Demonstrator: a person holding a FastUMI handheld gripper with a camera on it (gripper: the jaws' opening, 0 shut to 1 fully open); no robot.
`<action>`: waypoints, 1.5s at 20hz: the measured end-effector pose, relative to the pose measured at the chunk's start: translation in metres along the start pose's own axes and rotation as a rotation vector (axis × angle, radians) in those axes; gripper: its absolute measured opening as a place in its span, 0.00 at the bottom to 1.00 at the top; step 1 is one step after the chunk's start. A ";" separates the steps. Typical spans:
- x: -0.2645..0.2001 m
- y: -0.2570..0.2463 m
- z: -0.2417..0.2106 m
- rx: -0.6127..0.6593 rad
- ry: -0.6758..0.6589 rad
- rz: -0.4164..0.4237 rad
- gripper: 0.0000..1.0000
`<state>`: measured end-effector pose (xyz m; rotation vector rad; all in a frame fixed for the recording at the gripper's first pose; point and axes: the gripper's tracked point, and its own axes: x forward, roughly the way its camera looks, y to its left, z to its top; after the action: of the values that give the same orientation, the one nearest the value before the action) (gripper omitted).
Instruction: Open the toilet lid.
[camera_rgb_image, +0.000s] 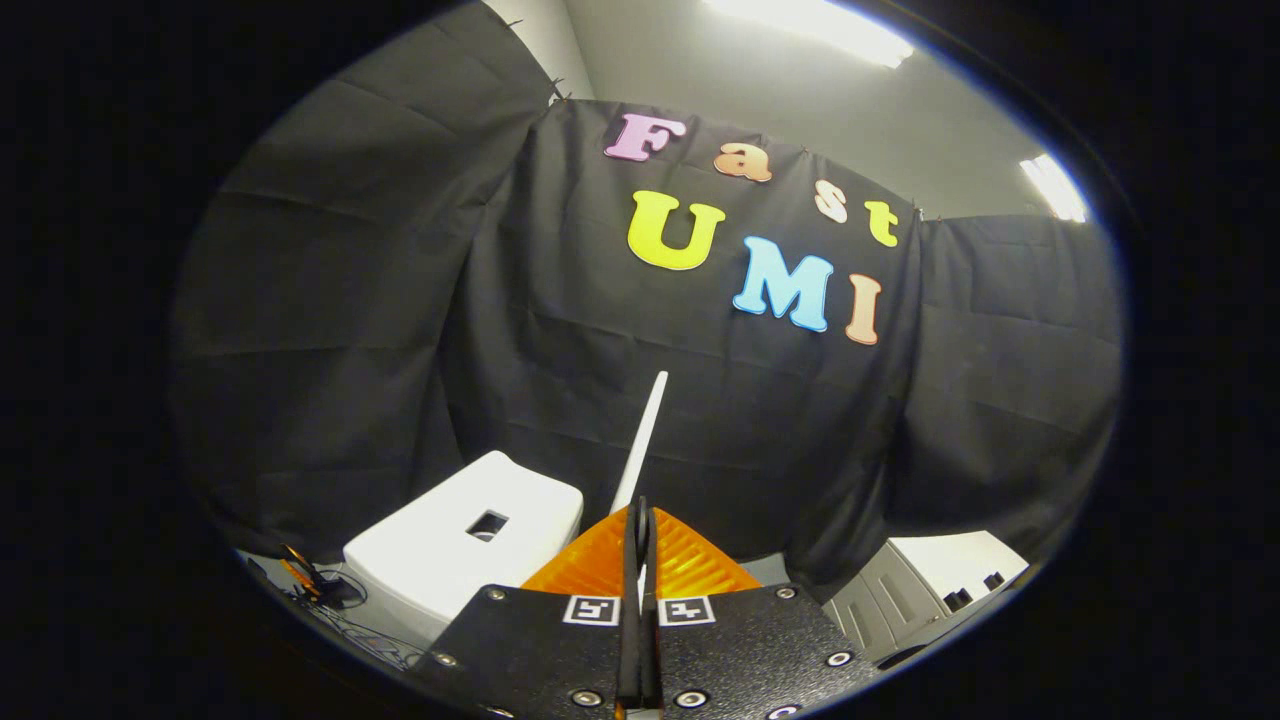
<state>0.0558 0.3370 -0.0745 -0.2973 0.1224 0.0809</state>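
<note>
Toilet lid raised edge-on, seemingly pinched by hand-held gripper; cistern beside.

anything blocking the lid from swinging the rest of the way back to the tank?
Nothing visible. The hand-held gripper is closed on the raised lid's edge, seen edge-on; the tank sits beside it, with bare black cloth beyond.
</note>
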 end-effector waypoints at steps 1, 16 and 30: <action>0.001 0.005 0.002 -0.004 -0.001 0.007 0.00; 0.003 0.066 0.010 -0.041 -0.015 0.108 0.00; -0.025 0.091 0.011 0.051 -0.014 0.333 0.63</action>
<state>0.0229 0.4257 -0.0871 -0.2227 0.1589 0.4095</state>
